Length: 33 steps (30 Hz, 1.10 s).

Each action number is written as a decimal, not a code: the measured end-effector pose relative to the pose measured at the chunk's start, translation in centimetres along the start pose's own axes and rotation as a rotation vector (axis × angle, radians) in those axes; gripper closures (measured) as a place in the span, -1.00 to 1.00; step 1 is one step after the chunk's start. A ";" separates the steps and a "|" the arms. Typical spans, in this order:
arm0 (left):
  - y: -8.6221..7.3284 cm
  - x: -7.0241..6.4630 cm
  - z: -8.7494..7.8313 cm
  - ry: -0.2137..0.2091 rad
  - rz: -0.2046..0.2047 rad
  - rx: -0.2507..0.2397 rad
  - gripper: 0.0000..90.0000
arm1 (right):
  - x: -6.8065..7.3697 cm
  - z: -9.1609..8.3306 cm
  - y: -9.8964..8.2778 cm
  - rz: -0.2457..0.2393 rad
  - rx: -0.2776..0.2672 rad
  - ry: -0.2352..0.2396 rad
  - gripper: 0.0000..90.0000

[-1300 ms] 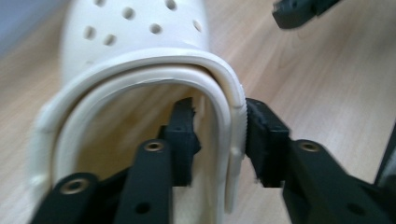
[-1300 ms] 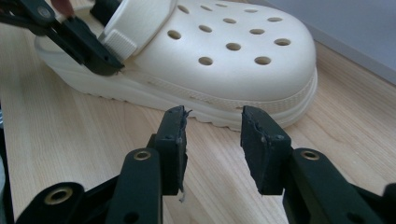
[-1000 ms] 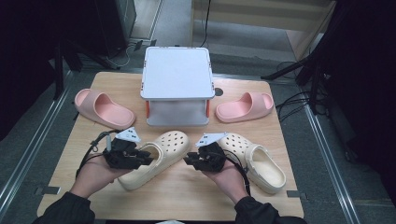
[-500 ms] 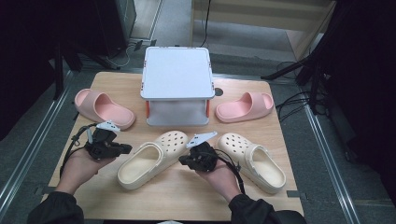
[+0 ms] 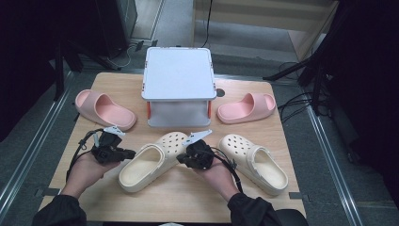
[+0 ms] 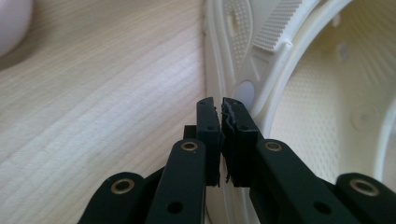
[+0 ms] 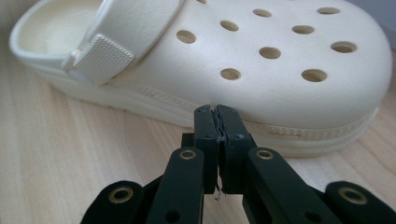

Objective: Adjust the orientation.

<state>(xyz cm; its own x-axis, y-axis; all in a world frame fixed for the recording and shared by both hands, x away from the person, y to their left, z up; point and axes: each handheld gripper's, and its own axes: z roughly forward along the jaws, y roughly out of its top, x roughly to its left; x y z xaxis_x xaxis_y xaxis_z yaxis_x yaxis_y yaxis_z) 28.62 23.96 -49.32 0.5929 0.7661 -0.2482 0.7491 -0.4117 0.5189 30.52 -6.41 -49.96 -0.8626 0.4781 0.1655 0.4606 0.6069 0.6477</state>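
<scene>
High view: the clog (image 5: 150, 162) lies on the desk (image 5: 188, 202) between both tools. Left tool (image 6: 219, 100) view: clenched empty beside its heel (could shove it askew). Right tool (image 7: 215, 108) view: clenched empty at the sole, might slip underneath.

Both forearms enter the high view from 6 o'clock in dark sleeves, each hand wrapped around a gripper. Left gripper (image 5: 132, 153) sits at about 8 o'clock of the view, pointing toward 3 o'clock; its jaws have just been closing and now stand pressed together with nothing between them (image 6: 220, 105). Right gripper (image 5: 179, 160) sits near centre, pointing toward 9 o'clock, its jaws have just closed too, empty (image 7: 215, 112).
</scene>
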 end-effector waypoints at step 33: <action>-0.9 -2.0 0.8 -0.129 0.025 -0.001 0.81 | -2.6 0.7 1.6 0.042 -0.029 -0.031 0.90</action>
<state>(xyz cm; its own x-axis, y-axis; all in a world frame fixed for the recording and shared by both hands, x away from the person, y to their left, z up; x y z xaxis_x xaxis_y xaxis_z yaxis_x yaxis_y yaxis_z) 27.03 22.37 -49.94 0.6443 0.6856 -0.3388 0.7336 -0.4288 0.5273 33.60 -6.26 -49.88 -0.8354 0.5226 0.1702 0.4897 0.5671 0.6622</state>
